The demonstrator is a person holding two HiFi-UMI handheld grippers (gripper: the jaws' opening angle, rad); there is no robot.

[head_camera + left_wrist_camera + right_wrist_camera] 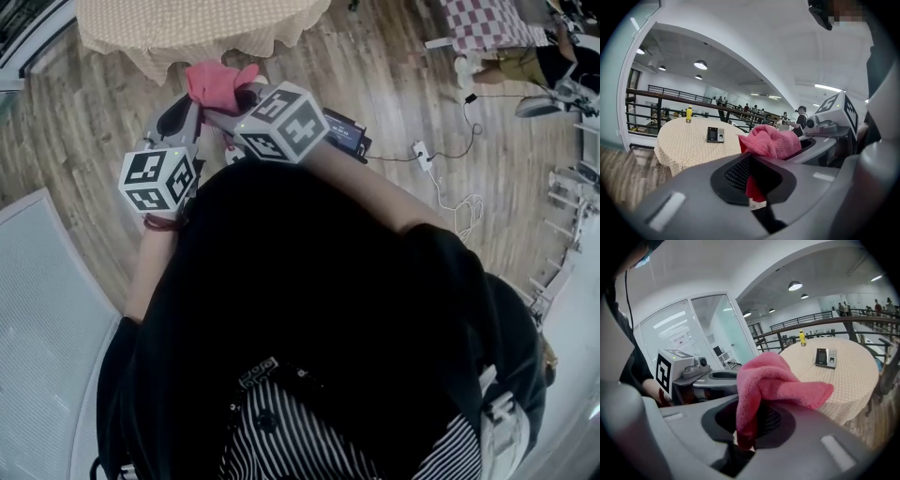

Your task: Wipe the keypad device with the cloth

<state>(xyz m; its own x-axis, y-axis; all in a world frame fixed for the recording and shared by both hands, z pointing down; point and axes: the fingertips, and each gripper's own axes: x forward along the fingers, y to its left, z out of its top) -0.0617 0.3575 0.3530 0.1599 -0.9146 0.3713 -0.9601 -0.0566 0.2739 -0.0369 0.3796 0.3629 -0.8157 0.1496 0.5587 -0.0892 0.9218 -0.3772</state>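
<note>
The pink cloth (219,82) is bunched between the tips of both grippers, held close in front of the person's chest. In the right gripper view it rises out of my right gripper (745,438), whose jaws are shut on it, and drapes forward. A darker fold of the cloth (769,140) sits pinched in my left gripper (754,188). The keypad device (715,134) lies flat on a round table with a beige cover (689,145), well ahead of both grippers. The right gripper view shows the keypad device (826,357) too; the head view hides it.
A yellow bottle (802,337) stands at the table's far side. A railing (656,101) runs behind the table. On the wooden floor (394,75) lie a dark box (345,133), a white power strip (423,155) and cables. Glass partitions (712,329) stand to the left.
</note>
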